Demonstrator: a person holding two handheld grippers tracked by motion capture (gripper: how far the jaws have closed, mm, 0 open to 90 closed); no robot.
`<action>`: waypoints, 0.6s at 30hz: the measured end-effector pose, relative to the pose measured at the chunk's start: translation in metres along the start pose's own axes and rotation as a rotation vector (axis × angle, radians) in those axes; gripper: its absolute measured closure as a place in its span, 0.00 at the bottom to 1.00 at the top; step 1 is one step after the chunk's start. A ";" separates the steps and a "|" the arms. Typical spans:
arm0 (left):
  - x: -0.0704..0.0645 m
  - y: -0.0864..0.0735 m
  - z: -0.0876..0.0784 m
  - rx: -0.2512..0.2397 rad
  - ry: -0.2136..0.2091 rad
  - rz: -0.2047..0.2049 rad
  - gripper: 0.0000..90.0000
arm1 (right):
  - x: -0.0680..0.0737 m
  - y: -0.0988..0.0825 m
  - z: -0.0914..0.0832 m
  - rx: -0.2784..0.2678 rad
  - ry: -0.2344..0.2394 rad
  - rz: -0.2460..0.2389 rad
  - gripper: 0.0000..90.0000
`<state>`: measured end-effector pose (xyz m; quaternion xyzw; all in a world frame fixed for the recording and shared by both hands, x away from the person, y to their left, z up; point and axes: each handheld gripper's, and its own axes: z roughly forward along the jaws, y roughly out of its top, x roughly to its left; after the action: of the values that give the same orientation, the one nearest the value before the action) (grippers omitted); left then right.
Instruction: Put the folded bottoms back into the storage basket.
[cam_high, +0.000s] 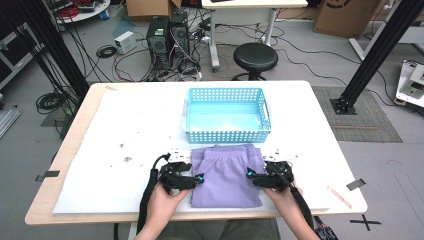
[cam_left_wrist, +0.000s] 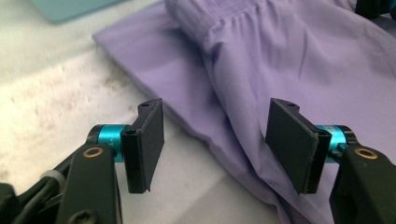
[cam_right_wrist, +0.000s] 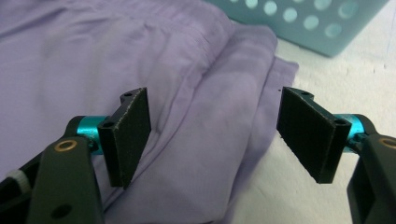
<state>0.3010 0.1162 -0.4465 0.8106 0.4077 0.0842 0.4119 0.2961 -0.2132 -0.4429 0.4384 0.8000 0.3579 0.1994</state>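
A folded pair of lilac shorts (cam_high: 227, 174) with a gathered elastic waistband lay flat on the white tabletop (cam_high: 125, 130), just in front of an empty turquoise perforated basket (cam_high: 227, 116). The left claw (cam_high: 199, 178) stood wide at the side edge of the shorts farthest from the right claw (cam_high: 250, 174), which stood wide at the opposite edge, neither gripping cloth. The fabric looked light, thin and limp, likely to sag and unfold, so pinching all layers at both edges seemed safest.

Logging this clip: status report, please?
Left gripper open at shorts' left edge. Right gripper open at right edge. Shorts folded, flat, unheld. Basket beyond, nothing in the way.
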 end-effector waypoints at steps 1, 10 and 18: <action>0.000 0.000 0.000 0.002 0.001 -0.005 0.41 | -0.001 0.000 0.001 0.008 -0.003 0.003 0.29; -0.011 -0.003 -0.001 -0.002 0.001 0.013 0.41 | -0.008 -0.003 0.004 0.090 0.030 0.087 0.28; -0.006 -0.006 -0.006 -0.007 0.051 -0.032 0.38 | -0.007 -0.004 0.002 0.084 0.043 0.118 0.28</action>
<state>0.2906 0.1180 -0.4460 0.8002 0.4307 0.0999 0.4053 0.2987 -0.2196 -0.4473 0.4848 0.7912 0.3447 0.1421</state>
